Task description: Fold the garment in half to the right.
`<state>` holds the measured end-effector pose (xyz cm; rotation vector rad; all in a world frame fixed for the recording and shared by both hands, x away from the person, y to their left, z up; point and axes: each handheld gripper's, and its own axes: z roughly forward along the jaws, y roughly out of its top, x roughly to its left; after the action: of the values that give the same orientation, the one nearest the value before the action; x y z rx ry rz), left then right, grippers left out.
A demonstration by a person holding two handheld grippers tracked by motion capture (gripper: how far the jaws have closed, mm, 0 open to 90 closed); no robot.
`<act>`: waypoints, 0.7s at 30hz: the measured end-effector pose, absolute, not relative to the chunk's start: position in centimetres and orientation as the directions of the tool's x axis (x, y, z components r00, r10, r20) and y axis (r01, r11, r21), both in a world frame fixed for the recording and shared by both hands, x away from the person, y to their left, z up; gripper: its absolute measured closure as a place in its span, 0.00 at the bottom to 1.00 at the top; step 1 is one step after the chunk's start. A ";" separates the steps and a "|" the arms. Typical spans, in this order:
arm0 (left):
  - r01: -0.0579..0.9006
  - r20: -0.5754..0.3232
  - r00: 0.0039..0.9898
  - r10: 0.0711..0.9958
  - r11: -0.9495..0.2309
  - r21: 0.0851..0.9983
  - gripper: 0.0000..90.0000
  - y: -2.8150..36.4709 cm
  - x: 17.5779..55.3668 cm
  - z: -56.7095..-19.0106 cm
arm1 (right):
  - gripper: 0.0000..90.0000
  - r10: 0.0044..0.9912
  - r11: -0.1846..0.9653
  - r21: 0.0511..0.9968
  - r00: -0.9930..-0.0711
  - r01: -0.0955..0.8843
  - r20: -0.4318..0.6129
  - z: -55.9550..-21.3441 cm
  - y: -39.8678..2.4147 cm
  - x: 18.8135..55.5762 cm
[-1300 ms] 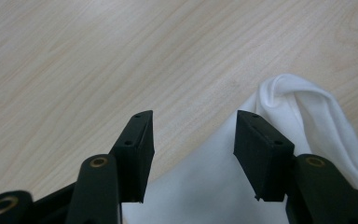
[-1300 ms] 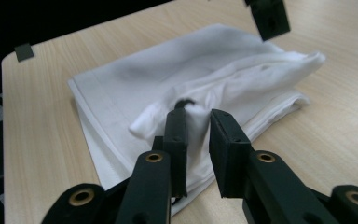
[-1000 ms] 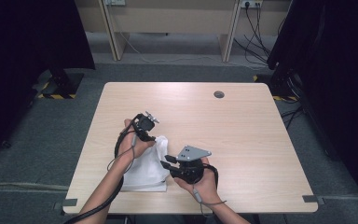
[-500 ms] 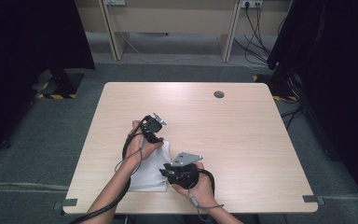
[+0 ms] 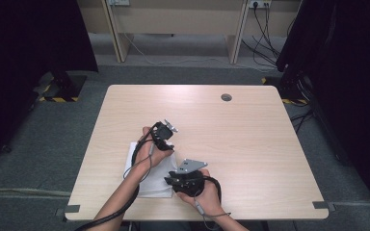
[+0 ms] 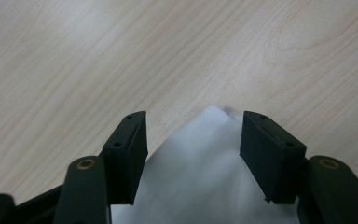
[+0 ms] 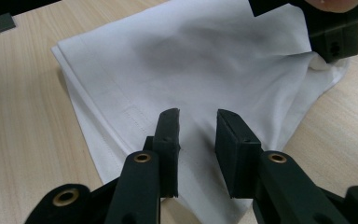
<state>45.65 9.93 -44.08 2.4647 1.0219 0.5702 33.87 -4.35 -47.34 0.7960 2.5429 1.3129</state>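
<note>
The white cloth [image 5: 147,175] lies folded near the surface's [image 5: 250,139] front-left edge, a corner between the left gripper's [image 6: 193,140] spread, just-opening jaws, the right gripper's [image 7: 198,126] jaws slightly parted above it, so smoothing or another fold seems left.

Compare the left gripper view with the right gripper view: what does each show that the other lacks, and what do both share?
Left gripper view: a pointed corner of the white cloth lying loose between the left gripper's open jaws.
Right gripper view: the cloth's hemmed, layered edge, the table's corner, and the right gripper open over the cloth.
Both: white cloth on the light wooden table.
</note>
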 end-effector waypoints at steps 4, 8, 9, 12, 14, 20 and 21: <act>0.557 0.210 0.651 0.730 -0.647 0.521 0.44 9.9 45.6 -44.2 | 0.77 0.528 0.474 0.794 -0.844 0.380 0.089 -47.4 -4.3 33.8; 0.545 0.212 0.643 0.736 -0.634 0.548 0.41 10.3 45.2 -43.6 | 0.76 0.530 0.460 0.804 -0.843 0.376 0.091 -47.0 -4.5 33.6; 0.542 0.212 0.641 0.738 -0.630 0.556 0.41 10.5 45.0 -43.3 | 0.76 0.529 0.456 0.808 -0.843 0.374 0.091 -46.9 -4.5 33.5; 0.535 0.216 0.632 0.744 -0.621 0.572 0.40 11.4 44.4 -42.3 | 0.76 0.521 0.455 0.813 -0.849 0.363 0.088 -46.8 -4.4 33.3; 0.535 0.216 0.627 0.748 -0.616 0.578 0.40 12.2 43.7 -41.8 | 0.75 0.514 0.463 0.809 -0.853 0.362 0.088 -46.9 -4.3 33.3; 0.562 0.220 0.614 0.758 -0.616 0.552 0.40 15.4 41.0 -41.9 | 0.75 0.510 0.490 0.788 -0.856 0.373 0.088 -47.7 -3.9 33.2; 0.571 0.216 0.608 0.764 -0.609 0.550 0.40 15.9 40.6 -42.1 | 0.75 0.511 0.488 0.789 -0.855 0.375 0.090 -47.7 -4.0 33.2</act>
<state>40.56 15.92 -42.09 2.4061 1.0629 0.6106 33.22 -3.97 -47.73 0.7722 2.5715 1.3042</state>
